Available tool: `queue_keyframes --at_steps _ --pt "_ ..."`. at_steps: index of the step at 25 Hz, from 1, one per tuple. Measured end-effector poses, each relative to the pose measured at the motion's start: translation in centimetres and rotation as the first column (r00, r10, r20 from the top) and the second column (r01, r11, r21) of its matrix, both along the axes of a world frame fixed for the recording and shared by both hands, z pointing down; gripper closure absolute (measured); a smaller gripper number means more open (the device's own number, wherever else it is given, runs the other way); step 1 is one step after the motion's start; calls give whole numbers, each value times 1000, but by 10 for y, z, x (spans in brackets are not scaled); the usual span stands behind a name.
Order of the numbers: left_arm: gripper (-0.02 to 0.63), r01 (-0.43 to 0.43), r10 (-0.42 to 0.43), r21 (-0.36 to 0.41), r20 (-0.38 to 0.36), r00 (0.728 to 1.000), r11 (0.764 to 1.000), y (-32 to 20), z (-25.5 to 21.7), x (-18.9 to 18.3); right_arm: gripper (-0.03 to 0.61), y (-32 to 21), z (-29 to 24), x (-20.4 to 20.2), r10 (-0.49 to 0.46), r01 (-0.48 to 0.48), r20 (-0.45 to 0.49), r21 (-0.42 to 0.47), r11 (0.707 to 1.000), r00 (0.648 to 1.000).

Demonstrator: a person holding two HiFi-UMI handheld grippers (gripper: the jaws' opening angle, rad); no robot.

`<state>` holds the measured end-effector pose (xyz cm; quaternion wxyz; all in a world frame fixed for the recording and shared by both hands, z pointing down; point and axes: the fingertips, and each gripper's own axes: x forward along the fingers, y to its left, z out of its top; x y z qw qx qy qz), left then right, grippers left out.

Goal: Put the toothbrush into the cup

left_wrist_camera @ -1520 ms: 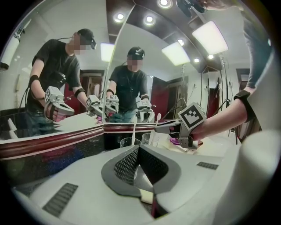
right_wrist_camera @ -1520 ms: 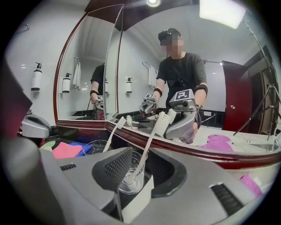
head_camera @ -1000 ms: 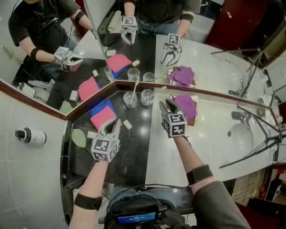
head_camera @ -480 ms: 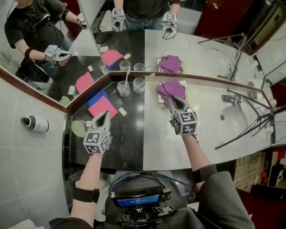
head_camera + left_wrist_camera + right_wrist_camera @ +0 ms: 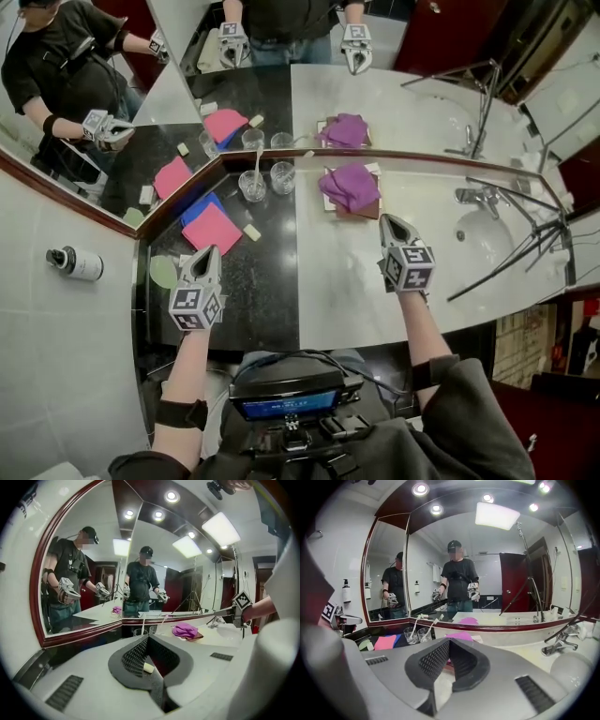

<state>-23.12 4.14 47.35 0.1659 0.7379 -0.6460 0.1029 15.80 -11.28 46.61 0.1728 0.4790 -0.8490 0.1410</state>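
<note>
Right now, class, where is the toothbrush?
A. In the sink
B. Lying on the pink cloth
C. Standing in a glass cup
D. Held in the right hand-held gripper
C: the toothbrush stands inside a glass cup, with its upper end sticking out above the rim.

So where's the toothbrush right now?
In the head view the toothbrush stands in the left glass cup on the dark counter, near the mirror corner, with the purple cloth to its right.
</note>
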Motion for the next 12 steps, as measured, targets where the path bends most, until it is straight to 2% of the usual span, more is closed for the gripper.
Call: queue_keyframes --at_steps 7,12 --pt "614 18 -18 -11 -2 1000 1000 6 0 -8 563 14 7 53 109 -110 -8 -25 994 994" --pt "614 9 -9 -17 -2 1000 1000 2 1 -4 563 22 15 73 151 -151 -8 -48 987 989"
